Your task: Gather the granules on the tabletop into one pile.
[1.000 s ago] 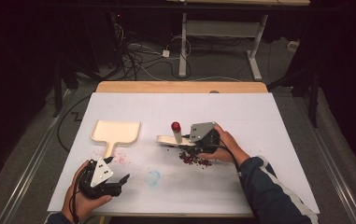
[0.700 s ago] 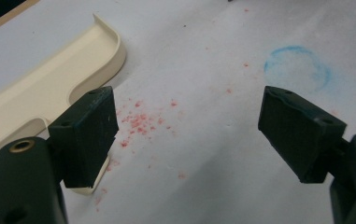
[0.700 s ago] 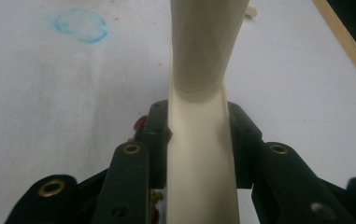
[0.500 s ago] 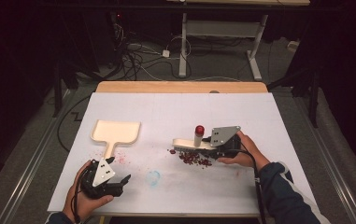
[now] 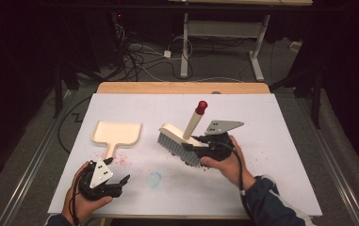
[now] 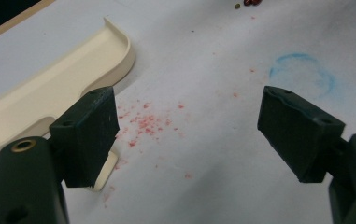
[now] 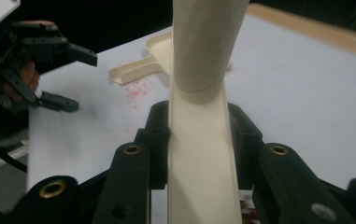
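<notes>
Since the earlier frames, my right tongs [image 5: 193, 149] have carried the brush [image 5: 179, 141] from over the dark red bits back toward the middle of the tabletop [image 5: 281, 122], and the brush now tilts, its near end raised. My left tongs [image 5: 106, 183] have kept their place at about 7 o'clock on the sheet.

In the high view the brush is cream-coloured, with a long flat back, a row of grey bristles [image 5: 167, 142] beneath it, and a round cream handle rising at a slant toward 1 o'clock, capped by a dark red knob [image 5: 201, 106]. It sits close to the centre of the tabletop, at 3 o'clock of the dustpan [image 5: 117, 133]. In the right gripper view the jaws press from both sides on the flat cream back [image 7: 202, 158], so my right tongs are gripping the brush. In the left gripper view my left tongs [image 6: 189, 135] stand wide apart with nothing between them.

Around it: the cream dustpan lies flat at 9 o'clock, its short handle pointing toward my left tongs. Fine red specks [image 6: 143, 122] are scattered just beside that handle. A faint blue ring [image 5: 154, 179] marks the sheet at 6 o'clock. A few dark red bits [image 5: 204, 167] lie under the brush's near end. Between brush and dustpan the white sheet lies bare.
</notes>
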Demonstrator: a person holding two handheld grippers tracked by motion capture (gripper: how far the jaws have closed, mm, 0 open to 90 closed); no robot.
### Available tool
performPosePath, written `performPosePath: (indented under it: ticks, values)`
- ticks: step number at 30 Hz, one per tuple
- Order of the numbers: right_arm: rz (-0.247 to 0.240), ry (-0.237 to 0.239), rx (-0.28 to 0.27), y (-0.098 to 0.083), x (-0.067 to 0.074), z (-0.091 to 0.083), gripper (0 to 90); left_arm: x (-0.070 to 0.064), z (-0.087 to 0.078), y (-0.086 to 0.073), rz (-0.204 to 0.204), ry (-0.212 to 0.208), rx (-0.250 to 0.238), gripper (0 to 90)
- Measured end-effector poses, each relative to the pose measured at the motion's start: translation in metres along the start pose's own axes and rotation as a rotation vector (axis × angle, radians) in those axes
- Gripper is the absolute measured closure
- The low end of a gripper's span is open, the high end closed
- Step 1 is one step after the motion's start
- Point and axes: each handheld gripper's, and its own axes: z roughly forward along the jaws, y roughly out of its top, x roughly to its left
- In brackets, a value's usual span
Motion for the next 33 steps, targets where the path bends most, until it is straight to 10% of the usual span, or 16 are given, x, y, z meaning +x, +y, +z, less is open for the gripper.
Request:
performPosePath:
  ticks: [8,17,33]
  values:
    - [0.249,-0.093,0.059,-0.022,0.002,0.048,67.2,0.0,-0.001,-0.001,0.0,-0.004,-0.001,19.7]
    - [0.403,-0.223,0.033,-0.049,-0.017,0.022,66.7,-0.001,-0.002,-0.001,0.02,-0.018,-0.011,19.7]
    - [0.426,-0.245,-0.015,-0.055,-0.014,-0.029,67.2,-0.005,0.005,0.003,0.046,-0.057,0.011,19.7]
